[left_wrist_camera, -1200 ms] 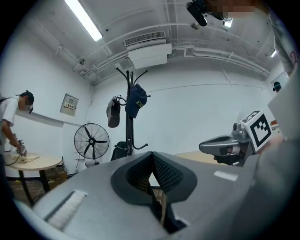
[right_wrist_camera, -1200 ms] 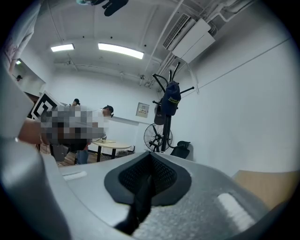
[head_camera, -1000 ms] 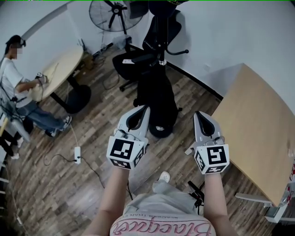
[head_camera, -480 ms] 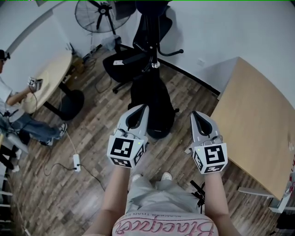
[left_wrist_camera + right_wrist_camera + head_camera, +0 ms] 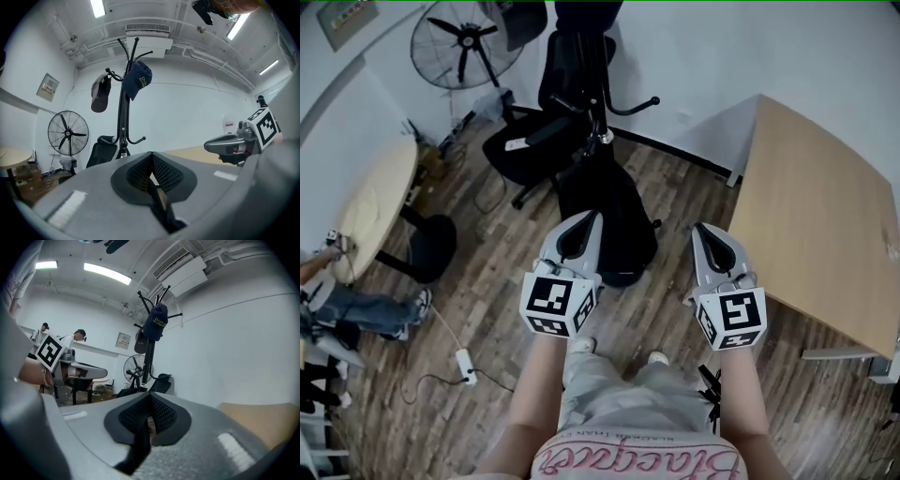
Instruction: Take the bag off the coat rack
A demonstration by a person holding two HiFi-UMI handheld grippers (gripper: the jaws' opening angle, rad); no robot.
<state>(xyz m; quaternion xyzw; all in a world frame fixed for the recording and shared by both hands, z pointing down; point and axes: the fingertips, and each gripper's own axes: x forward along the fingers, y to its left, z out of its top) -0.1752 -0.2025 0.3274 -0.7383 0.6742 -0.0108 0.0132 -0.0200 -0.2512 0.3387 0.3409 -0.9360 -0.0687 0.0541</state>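
Bag (image 5: 623, 211) hangs on coat rack (image 5: 123, 112), just ahead of left gripper (image 5: 592, 219), front-left of right gripper (image 5: 704, 231). Both shut, empty. Approach step, I reckon; next: open jaws, grab bag's top.

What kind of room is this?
Probably an office or workroom: a black office chair, a wooden table, a standing fan and a coat rack holding caps.
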